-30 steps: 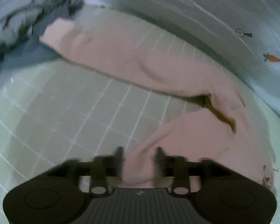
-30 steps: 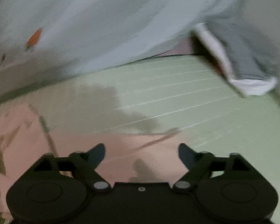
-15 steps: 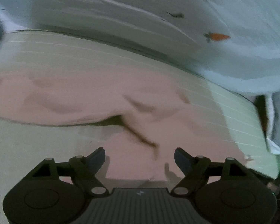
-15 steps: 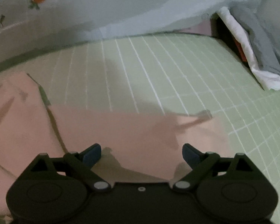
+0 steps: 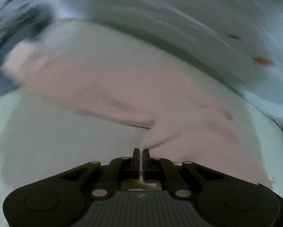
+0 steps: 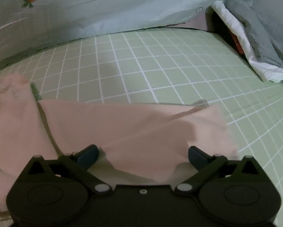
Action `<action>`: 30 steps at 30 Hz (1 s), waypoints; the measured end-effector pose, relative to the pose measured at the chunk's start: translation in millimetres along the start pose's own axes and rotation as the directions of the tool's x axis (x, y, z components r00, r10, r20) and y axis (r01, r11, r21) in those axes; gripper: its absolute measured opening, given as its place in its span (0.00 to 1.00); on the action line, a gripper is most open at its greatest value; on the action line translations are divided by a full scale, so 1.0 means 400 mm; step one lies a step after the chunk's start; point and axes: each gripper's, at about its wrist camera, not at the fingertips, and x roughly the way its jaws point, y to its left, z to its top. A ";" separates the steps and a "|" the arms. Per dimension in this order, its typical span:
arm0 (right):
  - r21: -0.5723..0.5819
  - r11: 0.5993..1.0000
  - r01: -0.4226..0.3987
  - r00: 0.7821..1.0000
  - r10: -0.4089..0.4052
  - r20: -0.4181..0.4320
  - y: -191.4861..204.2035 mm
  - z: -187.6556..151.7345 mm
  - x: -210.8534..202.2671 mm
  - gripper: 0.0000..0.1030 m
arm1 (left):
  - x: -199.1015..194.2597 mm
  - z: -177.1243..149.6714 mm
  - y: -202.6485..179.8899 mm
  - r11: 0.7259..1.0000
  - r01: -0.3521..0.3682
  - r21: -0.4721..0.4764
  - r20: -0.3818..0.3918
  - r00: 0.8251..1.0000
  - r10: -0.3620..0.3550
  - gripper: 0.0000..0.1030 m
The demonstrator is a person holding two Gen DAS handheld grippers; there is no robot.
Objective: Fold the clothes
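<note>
Left wrist view: left hand-held gripper (image 5: pixel 141 152) clamps pink garment (image 5: pixel 122 87); right hand-held gripper (image 6: pixel 142 154) spread apart above it; folding barely begun.

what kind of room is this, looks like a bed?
Probably a bedroom, with the folding done on a bed: a green grid-pattern sheet as the work surface, a pale carrot-print quilt bunched behind it, and a pink garment spread on top.
</note>
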 end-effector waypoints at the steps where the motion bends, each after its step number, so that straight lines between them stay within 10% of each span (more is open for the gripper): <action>1: -0.016 1.000 0.002 1.000 -0.002 0.000 0.005 0.002 -0.001 0.99 | -0.005 -0.015 0.033 0.999 -0.028 -0.033 -0.009 1.000 0.028 0.04; 6: -0.122 0.992 -0.036 0.999 0.039 0.017 0.050 0.017 -0.012 0.96 | -0.011 -0.087 0.133 0.982 -0.109 -0.153 -0.066 0.993 0.100 0.05; 16: -0.246 0.938 -0.246 0.966 0.258 0.019 0.173 0.104 0.036 0.96 | 0.014 -0.077 0.095 0.985 -0.166 -0.057 -0.084 0.983 0.161 0.06; 24: -0.343 0.857 -0.385 0.917 0.398 -0.036 0.205 0.123 0.064 0.46 | 0.015 -0.081 0.115 0.983 -0.144 -0.116 -0.094 0.987 0.133 0.09; 26: -0.361 0.835 -0.416 0.903 0.427 -0.054 0.200 0.123 0.061 0.11 | 0.018 -0.078 0.112 0.982 -0.150 -0.113 -0.096 0.986 0.139 0.09; 30: -0.396 0.828 -0.398 0.907 0.419 -0.036 0.180 0.125 0.056 0.06 | 0.019 -0.071 0.105 0.982 -0.157 -0.108 -0.089 0.985 0.148 0.10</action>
